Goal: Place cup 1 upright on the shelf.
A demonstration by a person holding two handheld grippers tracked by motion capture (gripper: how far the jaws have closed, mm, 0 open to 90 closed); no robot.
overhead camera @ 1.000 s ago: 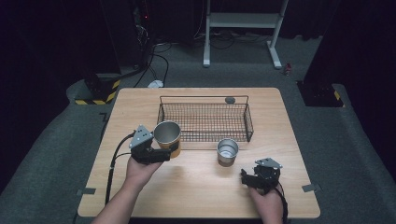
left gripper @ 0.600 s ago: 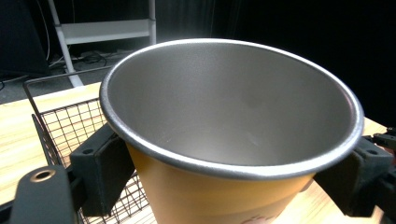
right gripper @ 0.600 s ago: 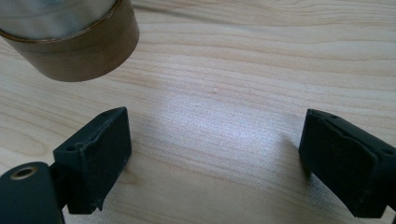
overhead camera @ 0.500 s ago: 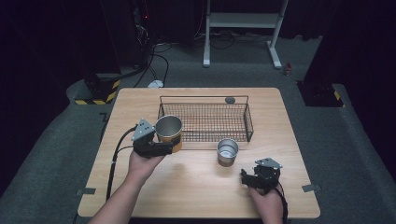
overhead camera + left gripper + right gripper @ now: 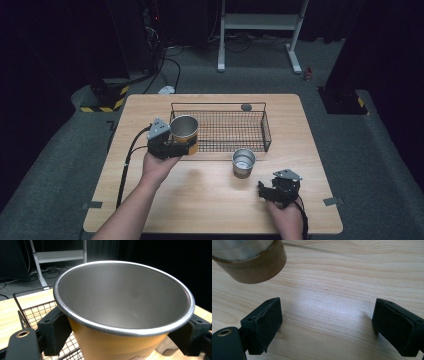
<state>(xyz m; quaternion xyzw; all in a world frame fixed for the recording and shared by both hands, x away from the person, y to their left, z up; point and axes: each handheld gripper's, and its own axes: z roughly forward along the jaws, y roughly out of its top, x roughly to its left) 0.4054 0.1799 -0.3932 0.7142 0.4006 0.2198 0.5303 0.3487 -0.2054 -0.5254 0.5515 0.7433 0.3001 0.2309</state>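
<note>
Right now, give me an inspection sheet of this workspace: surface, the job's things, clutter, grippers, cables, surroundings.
Surface: wooden table, bare in front.
Job's things: orange cup held up at the wire basket's left end; brown cup upright on the table in front of the basket.
Clutter: small dark round thing behind the basket.
Grippers: left gripper shut on the orange cup, fingers on its sides; right gripper open, low over the table near the brown cup.
Cables: black cable trails from the left gripper off the table's left edge; more on the floor behind.
Surroundings: grey carpet, white stand behind, dark room.
</note>
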